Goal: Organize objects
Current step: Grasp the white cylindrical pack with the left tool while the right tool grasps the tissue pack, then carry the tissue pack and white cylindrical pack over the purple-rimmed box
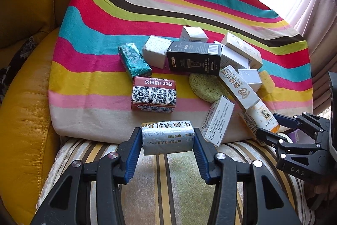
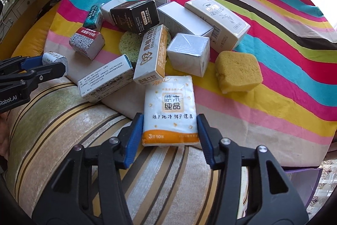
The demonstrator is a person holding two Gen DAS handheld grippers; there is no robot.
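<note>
A rainbow-striped cloth [image 1: 105, 20] covers the seat of a yellow leather sofa [image 1: 23, 81], with a striped velvet cushion [image 1: 168, 178] at its near edge. Taking the black box [image 1: 194, 59] as landmark: a long white box with gold lettering [image 2: 219, 18] lies behind and to its right. A grey-and-orange carton [image 2: 150, 54] leans in front of it over a round green sponge [image 1: 205, 85]. A yellow sponge [image 2: 239, 71] sits well to its right. A red QR-code pack [image 1: 153, 96] and a teal pack [image 1: 134, 59] lie to its left.

Nearer than all these, at the cloth's near edge, the left tongs [image 1: 167, 140] are closed on a silver foil packet [image 1: 167, 137], one pad on each end. The right tongs [image 2: 170, 130] grip a white-and-orange tissue pack [image 2: 169, 111] by its two long sides.
</note>
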